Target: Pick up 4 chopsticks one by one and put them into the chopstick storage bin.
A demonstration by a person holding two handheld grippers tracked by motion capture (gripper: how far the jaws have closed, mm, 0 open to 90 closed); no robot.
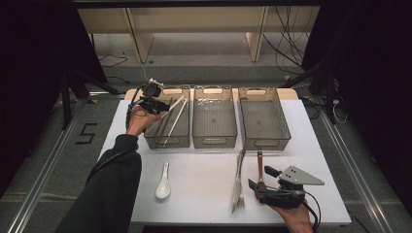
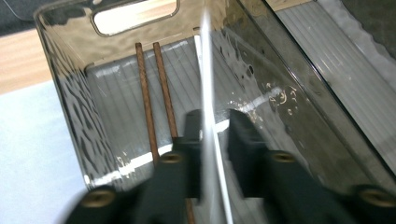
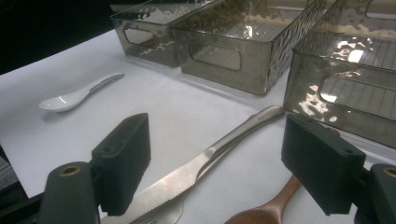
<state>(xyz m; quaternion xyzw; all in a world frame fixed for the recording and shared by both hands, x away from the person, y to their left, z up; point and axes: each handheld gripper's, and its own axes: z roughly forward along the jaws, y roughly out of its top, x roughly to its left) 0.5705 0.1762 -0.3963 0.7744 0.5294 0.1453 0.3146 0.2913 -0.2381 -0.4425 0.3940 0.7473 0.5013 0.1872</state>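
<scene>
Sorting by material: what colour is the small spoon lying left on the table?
White, glossy spoon; clearest in the right gripper view.

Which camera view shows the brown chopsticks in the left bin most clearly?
The left gripper view: the brown chopsticks lie close, side by side on the bin floor. The high view shows them small and dim. The right gripper view hides them behind the bin wall.

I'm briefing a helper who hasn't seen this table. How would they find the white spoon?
Start from the row of three clear bins across the far half of the white table. Just in front of the leftmost bin lies the white spoon, alone on the near left. Its glossy white sets it apart from the steel knife and brown wooden spoon at right.
</scene>
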